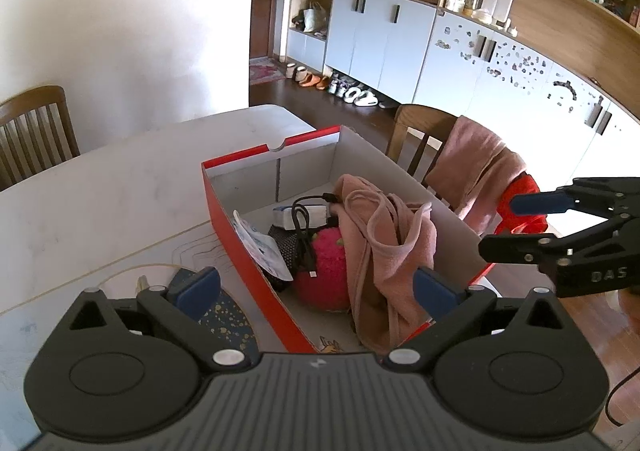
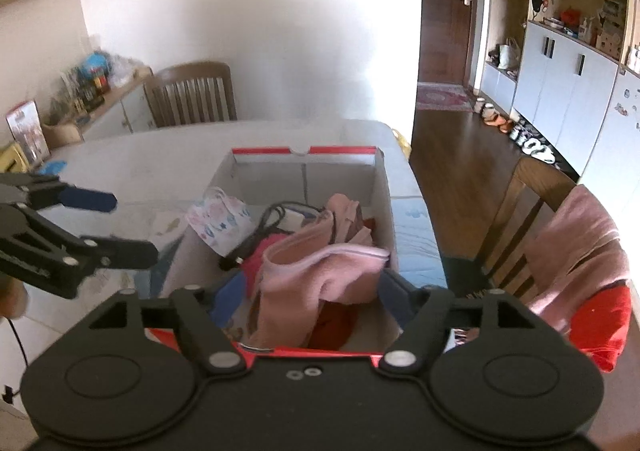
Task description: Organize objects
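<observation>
A red shoe box [image 1: 230, 227] with a white inside stands on the table. In it lie a pink garment [image 1: 384, 251], a bright pink plush toy [image 1: 326, 267], a black cable [image 1: 302, 227], a small white device [image 1: 308, 213] and a patterned cloth [image 1: 260, 247]. My left gripper [image 1: 316, 289] hovers open above the box's near left wall, nothing between its pads. My right gripper [image 1: 500, 226] hangs open past the box's right side. In the right wrist view, the right gripper [image 2: 312, 297] is open above the pink garment [image 2: 320, 267], apart from it; the left gripper [image 2: 134, 225] shows at left.
The pale table [image 1: 120, 191] carries a dark speckled mat [image 1: 230, 317] left of the box. A wooden chair [image 1: 420, 139] draped with a pink towel [image 1: 476, 167] and a red item [image 1: 524, 207] stands close on the right. Another chair [image 2: 192, 95] stands at the far side.
</observation>
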